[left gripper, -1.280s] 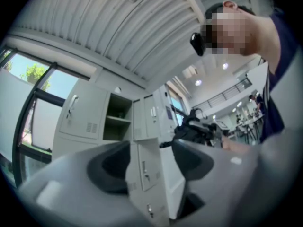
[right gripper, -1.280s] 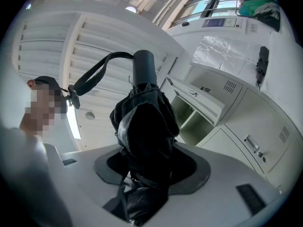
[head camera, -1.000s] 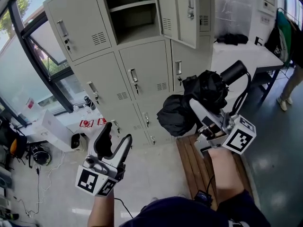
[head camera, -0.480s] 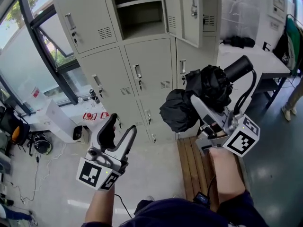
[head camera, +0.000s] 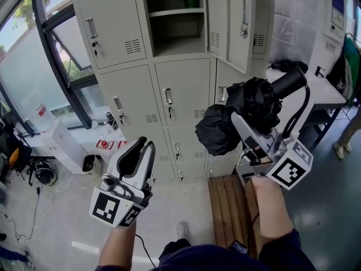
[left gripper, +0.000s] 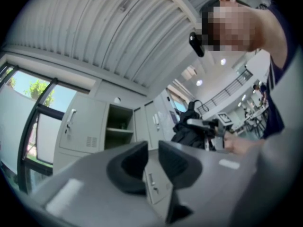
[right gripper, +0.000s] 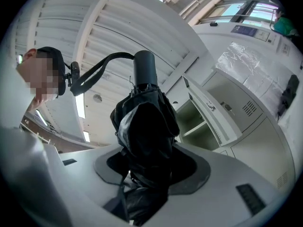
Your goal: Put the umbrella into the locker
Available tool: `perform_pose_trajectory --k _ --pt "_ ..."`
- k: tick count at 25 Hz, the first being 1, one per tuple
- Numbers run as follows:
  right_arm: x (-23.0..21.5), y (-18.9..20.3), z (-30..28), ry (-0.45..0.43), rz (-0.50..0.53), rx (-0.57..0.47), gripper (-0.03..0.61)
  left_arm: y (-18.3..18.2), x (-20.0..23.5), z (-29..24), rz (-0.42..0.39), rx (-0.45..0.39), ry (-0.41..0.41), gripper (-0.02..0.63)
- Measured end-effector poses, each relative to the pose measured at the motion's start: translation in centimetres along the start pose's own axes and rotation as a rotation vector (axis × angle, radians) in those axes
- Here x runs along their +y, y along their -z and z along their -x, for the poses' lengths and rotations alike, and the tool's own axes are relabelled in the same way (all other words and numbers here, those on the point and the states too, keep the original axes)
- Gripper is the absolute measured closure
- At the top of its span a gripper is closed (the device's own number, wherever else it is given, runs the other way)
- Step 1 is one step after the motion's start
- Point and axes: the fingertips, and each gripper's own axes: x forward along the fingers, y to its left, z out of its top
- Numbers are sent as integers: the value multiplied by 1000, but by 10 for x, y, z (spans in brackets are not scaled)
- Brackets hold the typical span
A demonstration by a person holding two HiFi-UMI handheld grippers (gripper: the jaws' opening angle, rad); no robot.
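A folded black umbrella point(head camera: 248, 103) with a black handle point(head camera: 287, 81) and wrist strap is clamped in my right gripper point(head camera: 240, 120), held up in front of the grey lockers. In the right gripper view the umbrella point(right gripper: 147, 122) fills the space between the pads and sticks out beyond them. The open locker compartment point(head camera: 175, 30) is up and to the left, and its door point(head camera: 240, 16) is swung out to the right. My left gripper point(head camera: 145, 145) is lower left and empty. Its jaws have just been closing, leaving a slim gap in the left gripper point(left gripper: 151, 148).
Shut locker doors point(head camera: 183, 89) with handles fill the wall below the open one. A slatted wooden bench point(head camera: 225, 199) lies at my feet on the right. A table point(head camera: 307, 81) with a black bag point(head camera: 287, 65) stands to the right. A white box point(head camera: 65, 145) and cables sit by the window.
The left jaws have gone from wide apart to nearly together with nothing in them. Both grippers have risen a little toward the lockers, and the umbrella stays clamped in the right one.
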Motion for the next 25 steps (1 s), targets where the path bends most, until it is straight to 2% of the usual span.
perform_pose_trajectory --k 4,12,21,25 --pt "-16 3 -28 13 49 -1 365 6 30 -11 -3 -22 -6 577" --pt "-48 -4 -119 8 203 -30 365 23 104 -56 -14 -67 43 608" --pt "-87 -14 -223 39 372 -15 365 41 173 -99 -3 -99 115 609" --pt "-103 -27 -267 49 451 0 365 38 194 -112 31 -149 170 611"
